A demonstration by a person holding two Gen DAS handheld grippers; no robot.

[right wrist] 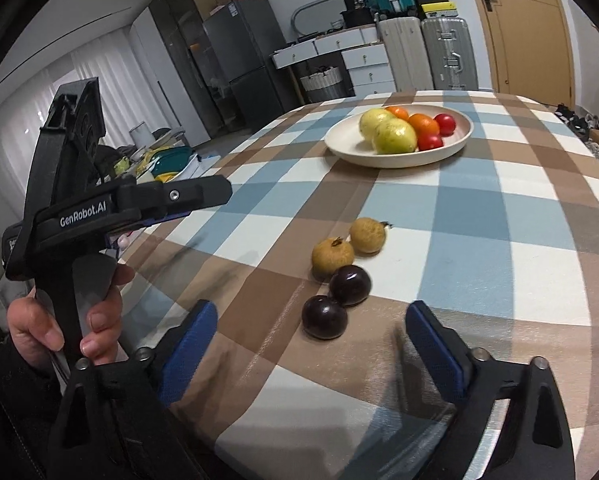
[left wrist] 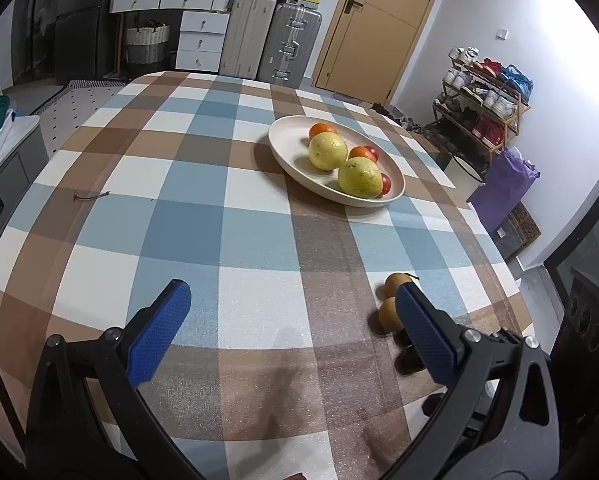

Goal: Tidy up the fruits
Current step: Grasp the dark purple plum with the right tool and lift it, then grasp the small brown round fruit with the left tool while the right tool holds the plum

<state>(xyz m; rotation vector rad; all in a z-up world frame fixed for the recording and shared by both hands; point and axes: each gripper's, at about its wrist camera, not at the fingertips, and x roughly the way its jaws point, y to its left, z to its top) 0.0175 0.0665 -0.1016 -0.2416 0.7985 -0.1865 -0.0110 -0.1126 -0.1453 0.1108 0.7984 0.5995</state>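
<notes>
- Four small fruits sit loose in a touching row near the table's [right wrist: 499, 208] near edge: two dark plums [right wrist: 324, 317] closest, two tan longans [right wrist: 333, 255] just beyond.
- Left gripper [left wrist: 291, 320] hovers over bare checked cloth, jaws spread wide, holding nothing; its right finger [left wrist: 427, 336] overlaps the longans in the left wrist view.
- Right gripper [right wrist: 311, 344] points at the nearest plum, jaws apart, pads not touching it.
- Farther across the table, a cream plate [right wrist: 339, 142] already holds guavas, oranges and red tomatoes.
- Likely step: approaching a plum; next, straddle it, pinch gently, carry it to the plate.
</notes>
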